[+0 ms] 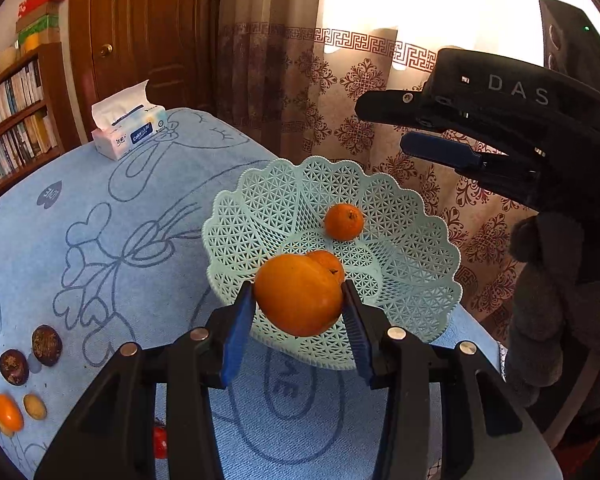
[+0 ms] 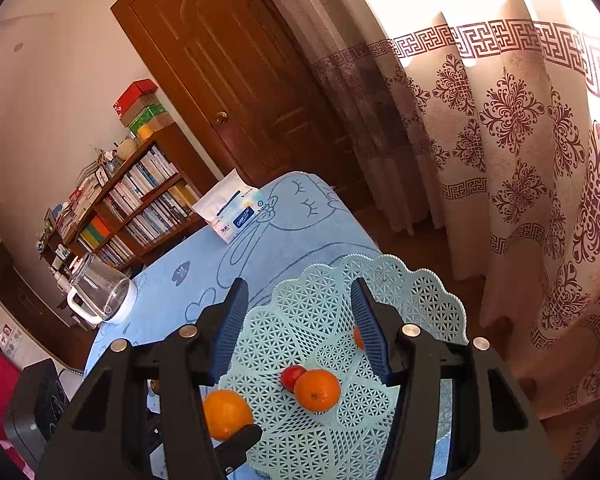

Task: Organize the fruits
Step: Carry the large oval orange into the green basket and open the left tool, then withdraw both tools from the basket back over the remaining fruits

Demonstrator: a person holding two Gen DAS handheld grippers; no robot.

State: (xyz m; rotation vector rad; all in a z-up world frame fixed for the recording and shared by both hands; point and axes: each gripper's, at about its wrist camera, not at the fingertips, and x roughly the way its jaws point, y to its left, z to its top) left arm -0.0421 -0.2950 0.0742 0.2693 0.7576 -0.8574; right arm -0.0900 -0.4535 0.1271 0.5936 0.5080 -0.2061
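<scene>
Left gripper (image 1: 300, 300) pinches an orange (image 1: 298, 294) over the basket's (image 1: 412, 240) near rim.
Right gripper (image 2: 300, 320) hangs spread and empty above the basket; in the left view, one small orange (image 1: 343, 222) lies at 12 o'clock of the held one, other fruit (image 1: 8, 412) on the cloth (image 1: 100, 200) at 8 o'clock.

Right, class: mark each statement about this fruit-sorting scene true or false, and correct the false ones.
1. The left gripper holds a large orange between its jaws. True.
2. The basket is dark red. False: it is pale green lattice plastic.
3. A tissue pack sits on the blue tablecloth. True.
4. The right gripper grips a banana. False: nothing is between its jaws, which stand open above the basket.
5. All fruit is already in the basket. False: two dark round fruits and other small ones still lie on the cloth.
</scene>
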